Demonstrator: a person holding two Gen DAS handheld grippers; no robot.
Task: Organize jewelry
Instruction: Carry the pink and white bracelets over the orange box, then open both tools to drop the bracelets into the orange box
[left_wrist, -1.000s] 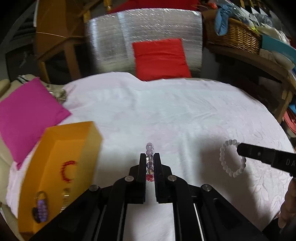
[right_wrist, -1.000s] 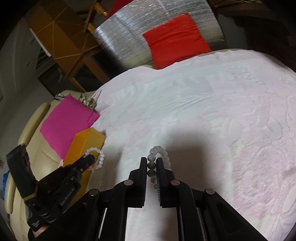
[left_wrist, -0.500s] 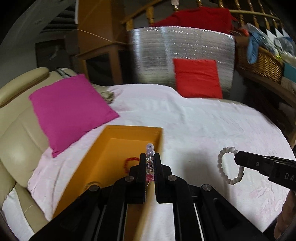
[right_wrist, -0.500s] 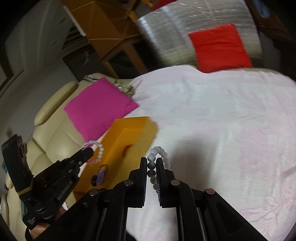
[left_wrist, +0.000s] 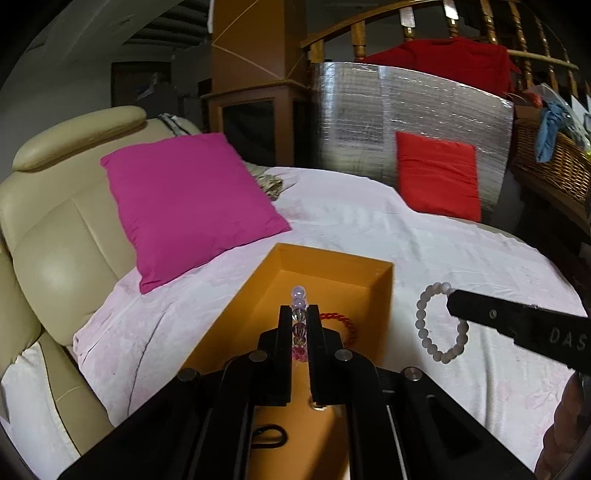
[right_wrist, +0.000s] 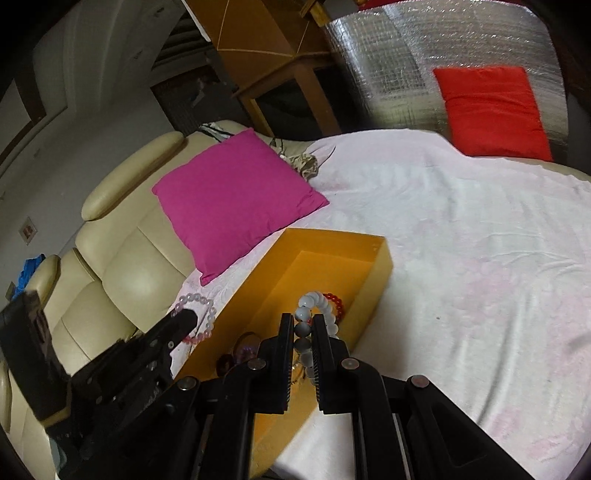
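Observation:
An open orange box (left_wrist: 384, 291) (right_wrist: 380, 258) lies on the pale pink bedspread (left_wrist: 461, 258). Inside it lie a red bead bracelet (left_wrist: 345, 322) (right_wrist: 338, 301) and a purple bead bracelet (right_wrist: 245, 349). My left gripper (left_wrist: 299, 317) is shut on a clear and pink bead bracelet (left_wrist: 298, 295), held over the box. In the right wrist view that left gripper (right_wrist: 184, 317) hangs just left of the box with its pink bracelet (right_wrist: 207, 325). My right gripper (right_wrist: 303, 325) is shut on a white bead bracelet (right_wrist: 314, 301) (left_wrist: 424, 325) above the box's near end.
A magenta cushion (left_wrist: 188, 206) leans on a cream leather seat (left_wrist: 55, 229) left of the box. A red cushion (left_wrist: 437, 177) rests against a silver foil panel (left_wrist: 406, 122) at the back. A wicker basket (left_wrist: 554, 162) stands at the far right.
Both grippers have swung left and risen with their bracelets, from above the bare bedspread to over the orange box. The box now sits centred in both views.

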